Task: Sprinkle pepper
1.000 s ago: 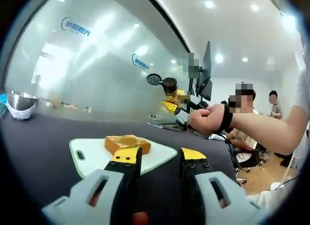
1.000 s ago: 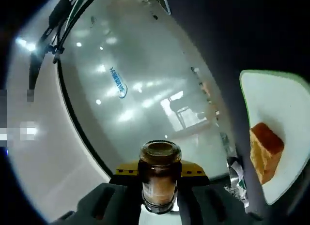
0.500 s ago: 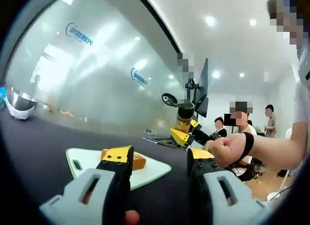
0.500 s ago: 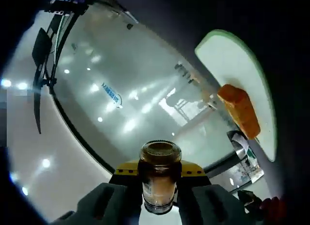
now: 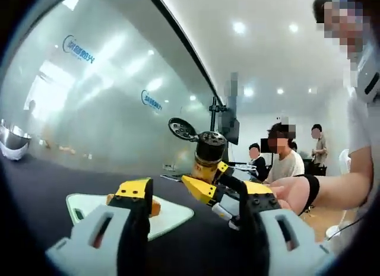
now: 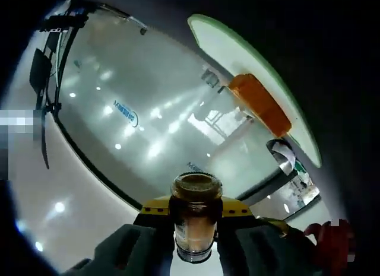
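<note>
A brown glass pepper jar (image 6: 195,219) with a dark lid stands between the yellow-tipped jaws of my right gripper (image 6: 195,206), which is shut on it. In the left gripper view that right gripper (image 5: 205,182) holds the jar (image 5: 209,149) upright above the dark table, just right of the white cutting board (image 5: 173,214). A slice of toast (image 5: 154,206) lies on the board, partly hidden by a jaw. My left gripper (image 5: 196,196) is open and holds nothing. The right gripper view is rolled, with the board (image 6: 237,53) and toast (image 6: 260,104) at upper right.
A steel bowl (image 5: 8,144) sits at the far left of the dark table (image 5: 41,181), also the bowl (image 6: 284,158) beyond the board. A frosted glass wall (image 5: 107,98) runs behind. A person's hand (image 5: 297,196) grips the right gripper. Seated people are at the far right.
The right gripper with the jar has come closer to the board and lower in the left gripper view. The right gripper view has rolled, shifting board and toast leftward.
</note>
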